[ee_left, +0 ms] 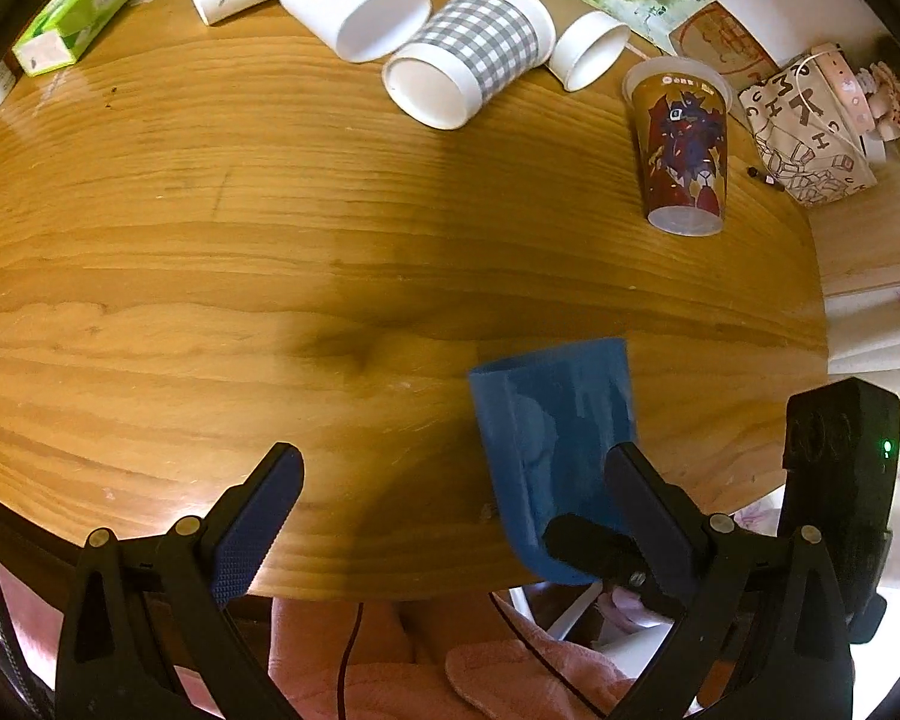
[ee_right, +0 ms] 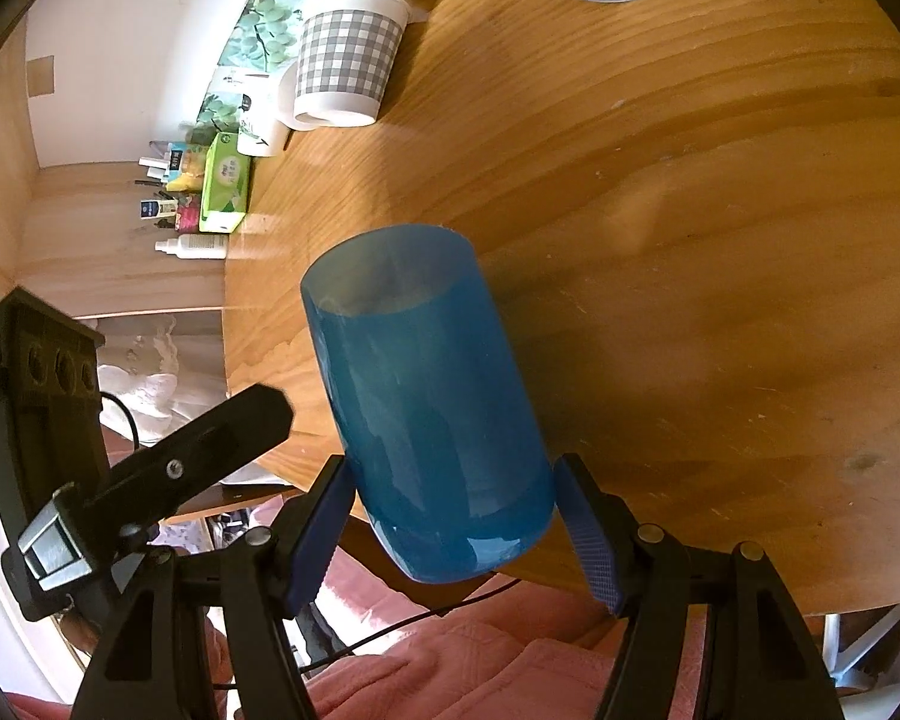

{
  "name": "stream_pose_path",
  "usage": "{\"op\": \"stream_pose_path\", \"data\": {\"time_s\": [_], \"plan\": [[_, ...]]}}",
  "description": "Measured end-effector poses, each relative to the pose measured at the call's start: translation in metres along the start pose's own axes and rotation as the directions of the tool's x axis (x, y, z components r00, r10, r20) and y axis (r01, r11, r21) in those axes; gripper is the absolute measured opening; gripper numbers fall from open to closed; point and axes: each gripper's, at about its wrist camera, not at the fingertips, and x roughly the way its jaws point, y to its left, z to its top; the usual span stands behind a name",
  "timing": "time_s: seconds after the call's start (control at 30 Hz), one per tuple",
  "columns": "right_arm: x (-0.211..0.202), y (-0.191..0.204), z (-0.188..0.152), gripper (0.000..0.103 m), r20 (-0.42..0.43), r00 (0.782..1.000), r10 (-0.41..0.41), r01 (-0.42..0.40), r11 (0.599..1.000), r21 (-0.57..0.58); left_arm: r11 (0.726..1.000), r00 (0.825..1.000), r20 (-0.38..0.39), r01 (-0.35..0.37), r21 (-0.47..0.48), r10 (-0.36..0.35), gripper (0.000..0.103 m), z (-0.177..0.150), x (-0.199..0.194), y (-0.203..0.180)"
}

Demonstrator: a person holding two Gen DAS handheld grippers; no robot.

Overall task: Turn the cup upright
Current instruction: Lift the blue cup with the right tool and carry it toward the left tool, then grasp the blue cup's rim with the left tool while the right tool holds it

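A blue cup (ee_right: 426, 408) is held between the blue pads of my right gripper (ee_right: 450, 516), near its base, with its open mouth pointing away from the camera over the wooden table (ee_right: 720, 240). In the left wrist view the same blue cup (ee_left: 552, 438) is tilted near the table's front edge, with the right gripper's finger (ee_left: 594, 546) against it. My left gripper (ee_left: 450, 492) is open and empty just left of the cup, over the table's front edge.
At the back of the table (ee_left: 210, 240) lie a checked cup (ee_left: 468, 54) and white cups (ee_left: 354, 0). A printed cup (ee_left: 684, 144) stands upside down at the right. A green tissue box (ee_left: 84, 6) is back left, a printed pouch (ee_left: 804, 132) far right.
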Motion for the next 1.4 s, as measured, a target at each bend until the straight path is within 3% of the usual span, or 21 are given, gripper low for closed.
{"op": "stream_pose_path", "data": {"time_s": [0.53, 0.63, 0.93, 1.4], "plan": [[-0.003, 0.012, -0.005, 0.070, 0.014, 0.992, -0.124, 0.124, 0.989, -0.075, 0.995, 0.993, -0.072, 0.094, -0.030, -0.095, 0.101, 0.018, 0.024, -0.008], [-0.008, 0.018, -0.006, 0.076, 0.035, 0.986, -0.163, 0.165, 0.981, -0.101, 0.993, 0.990, -0.083, 0.110, -0.042, -0.113, 0.101, 0.020, 0.028, -0.007], [-0.029, 0.031, -0.016, 0.080, 0.094, 0.955, -0.281, 0.294, 0.936, -0.192, 0.984, 0.979, -0.119, 0.156, -0.084, -0.165, 0.101, 0.026, 0.044, -0.008], [-0.070, 0.012, -0.031, 0.080, 0.149, 0.930, -0.335, 0.354, 0.926, -0.129, 0.984, 0.974, -0.169, 0.134, -0.116, -0.153, 0.099, 0.025, 0.061, -0.019]]}}
